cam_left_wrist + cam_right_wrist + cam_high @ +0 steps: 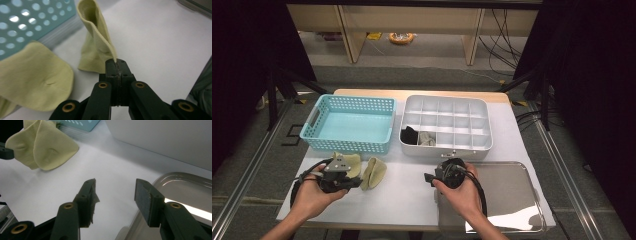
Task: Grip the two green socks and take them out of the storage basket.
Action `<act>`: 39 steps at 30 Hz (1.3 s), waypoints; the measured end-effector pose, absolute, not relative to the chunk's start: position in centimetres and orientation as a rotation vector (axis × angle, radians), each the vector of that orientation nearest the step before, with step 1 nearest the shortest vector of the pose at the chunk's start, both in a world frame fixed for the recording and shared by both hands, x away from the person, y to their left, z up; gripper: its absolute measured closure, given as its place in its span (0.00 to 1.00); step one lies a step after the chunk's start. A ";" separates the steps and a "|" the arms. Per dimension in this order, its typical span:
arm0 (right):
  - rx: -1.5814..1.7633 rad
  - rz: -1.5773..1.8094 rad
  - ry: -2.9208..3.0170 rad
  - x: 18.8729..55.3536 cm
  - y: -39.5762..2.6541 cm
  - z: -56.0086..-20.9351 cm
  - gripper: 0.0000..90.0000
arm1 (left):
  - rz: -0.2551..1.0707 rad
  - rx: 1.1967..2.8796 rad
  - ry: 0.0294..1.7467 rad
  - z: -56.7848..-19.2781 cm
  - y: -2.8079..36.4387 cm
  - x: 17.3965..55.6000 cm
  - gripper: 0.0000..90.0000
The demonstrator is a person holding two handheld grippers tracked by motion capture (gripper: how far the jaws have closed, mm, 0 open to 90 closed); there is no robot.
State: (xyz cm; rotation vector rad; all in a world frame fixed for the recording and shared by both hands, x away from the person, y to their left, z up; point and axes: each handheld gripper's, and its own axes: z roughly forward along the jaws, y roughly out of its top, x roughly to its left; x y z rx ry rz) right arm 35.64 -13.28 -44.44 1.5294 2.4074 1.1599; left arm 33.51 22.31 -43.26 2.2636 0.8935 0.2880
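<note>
The left tool (117, 65) pinches 1 yellow sock (96, 42) by its edge on the worktop (412, 192); the right tool (116, 195) gapes empty. Its mate (32, 75) lies just beside, unpaired; the blue basket (349, 124) holds nothing.

The left gripper (354, 183) covers part of the flat pale yellow sock (351, 162) in the high view. In the left gripper view that flat pale yellow sock (32, 76) runs off the left edge. The dark and pale cloth things (418, 136) in the near left pockets of the white divided box (482, 146) are too small to name.
</note>
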 end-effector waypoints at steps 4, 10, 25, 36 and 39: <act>1.567 1.126 2.407 35.5 -13.1 -44.2 0.58 | 0.303 2.249 0.899 -42.4 22.7 33.7 0.99; 1.527 1.168 2.414 35.6 -13.0 -44.3 0.58 | 0.364 2.246 0.880 -40.9 23.2 34.0 0.99; 1.509 1.167 2.408 35.7 -13.1 -44.2 0.58 | 0.450 2.205 0.881 -37.6 24.6 34.3 0.99; 1.509 1.170 2.413 35.6 -12.9 -44.3 0.58 | 0.502 2.233 0.801 -37.0 24.0 34.9 0.99; 1.507 1.179 2.415 35.6 -12.8 -44.3 0.58 | 0.500 2.255 0.777 -37.2 23.1 35.0 0.99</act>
